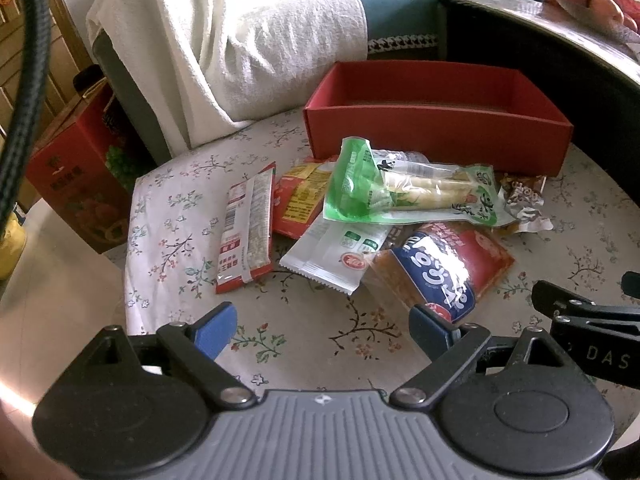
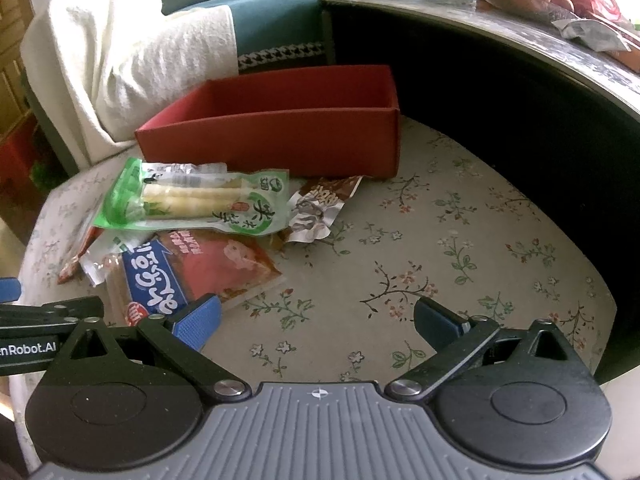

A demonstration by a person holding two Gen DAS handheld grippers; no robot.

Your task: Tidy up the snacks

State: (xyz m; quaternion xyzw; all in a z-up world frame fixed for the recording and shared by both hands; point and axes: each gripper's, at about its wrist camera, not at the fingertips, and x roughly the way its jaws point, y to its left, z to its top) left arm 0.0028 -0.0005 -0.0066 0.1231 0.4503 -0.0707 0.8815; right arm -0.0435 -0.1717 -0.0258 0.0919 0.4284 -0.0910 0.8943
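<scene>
An empty red box (image 1: 436, 136) (image 2: 280, 140) stands at the back of a floral-cloth table (image 1: 320, 332) (image 2: 440, 240). In front of it lies a pile of snack packets: a green bamboo-shoot pack (image 1: 408, 188) (image 2: 192, 204) on top, a blue-and-red pack (image 1: 440, 272) (image 2: 192, 272), a white pack (image 1: 332, 252), a red-and-white strip (image 1: 248, 228), a red-and-yellow pack (image 1: 300, 200) and a brown wrapper (image 1: 524, 200) (image 2: 320, 208). My left gripper (image 1: 322, 328) is open and empty just short of the pile. My right gripper (image 2: 316, 320) is open and empty, its left finger by the blue-and-red pack.
A sofa with a white towel (image 1: 224, 48) (image 2: 132, 60) stands behind the table. A dark curved table (image 1: 560, 40) (image 2: 520, 80) with fruit rises at the right. A red carton (image 1: 80, 184) sits on the floor at the left. The right gripper's body (image 1: 592, 316) shows in the left wrist view.
</scene>
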